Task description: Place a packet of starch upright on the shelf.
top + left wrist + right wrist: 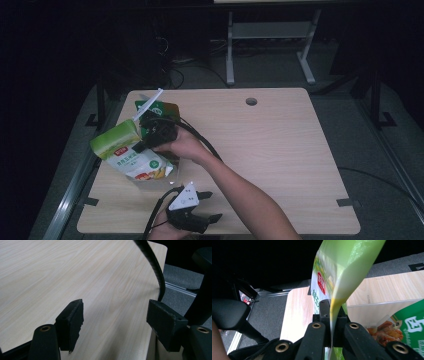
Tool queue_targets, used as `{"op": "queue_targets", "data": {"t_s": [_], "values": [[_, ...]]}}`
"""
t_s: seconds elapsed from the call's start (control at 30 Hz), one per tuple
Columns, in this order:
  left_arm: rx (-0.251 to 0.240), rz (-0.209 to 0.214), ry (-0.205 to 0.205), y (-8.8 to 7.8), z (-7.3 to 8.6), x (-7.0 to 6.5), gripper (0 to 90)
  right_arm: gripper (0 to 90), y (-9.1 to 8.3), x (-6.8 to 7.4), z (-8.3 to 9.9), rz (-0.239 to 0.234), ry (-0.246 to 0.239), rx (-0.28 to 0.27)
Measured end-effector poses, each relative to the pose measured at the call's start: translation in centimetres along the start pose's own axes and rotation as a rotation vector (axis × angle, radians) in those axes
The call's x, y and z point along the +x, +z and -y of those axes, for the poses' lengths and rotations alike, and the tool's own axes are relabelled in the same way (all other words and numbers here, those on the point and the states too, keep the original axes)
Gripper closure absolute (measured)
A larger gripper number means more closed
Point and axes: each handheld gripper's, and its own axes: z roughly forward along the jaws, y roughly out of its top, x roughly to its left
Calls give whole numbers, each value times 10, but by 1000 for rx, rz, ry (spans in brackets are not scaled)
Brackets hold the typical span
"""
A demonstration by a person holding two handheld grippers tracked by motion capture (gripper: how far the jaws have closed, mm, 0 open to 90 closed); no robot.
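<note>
Far-left part of the wooden table (280, 145): a clear plastic bin (150, 107) holding a dark green snack packet (167, 109), its rim just beside and below the load in the right gripper view. Over the near side of that bin hangs the light green snack pouch (125, 150), off the tabletop, pinched by the right gripper (142, 145); in the right gripper view the 2 black jaws are clenched on the pouch's thin sealed edge (332, 315), with the bag rising up and away from them. Pouch long axis, high view: slanted, its green end far-left and high, its white printed end near-right and low, printed face toward the camera. It lies to the left of the gripper body, which is turned across from the right; the right forearm reaches in diagonally from the near edge. The relation that counts: pouch directly above and slightly near-left of the bin opening, so a short drop and tilt toward the far side looks enough to seat it beside the dark packet. Near edge, left of centre: left gripper (202, 210), jaws released and wide apart, nothing between them but bare wood grain in its own view, its pads (71, 322) well apart. The right hand is the nearer 1 to the pouch by far; left gripper idle.
</note>
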Motion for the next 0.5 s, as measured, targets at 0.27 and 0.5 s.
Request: {"op": "queue_targets", "data": {"t_s": [0.27, 0.5], "values": [[2, -7, 3, 0, 1, 0, 295, 890, 13, -10, 16, 6, 28, 34], [9, -7, 12, 1, 1, 0, 296, 862, 15, -14, 30, 29, 56, 51]]}}
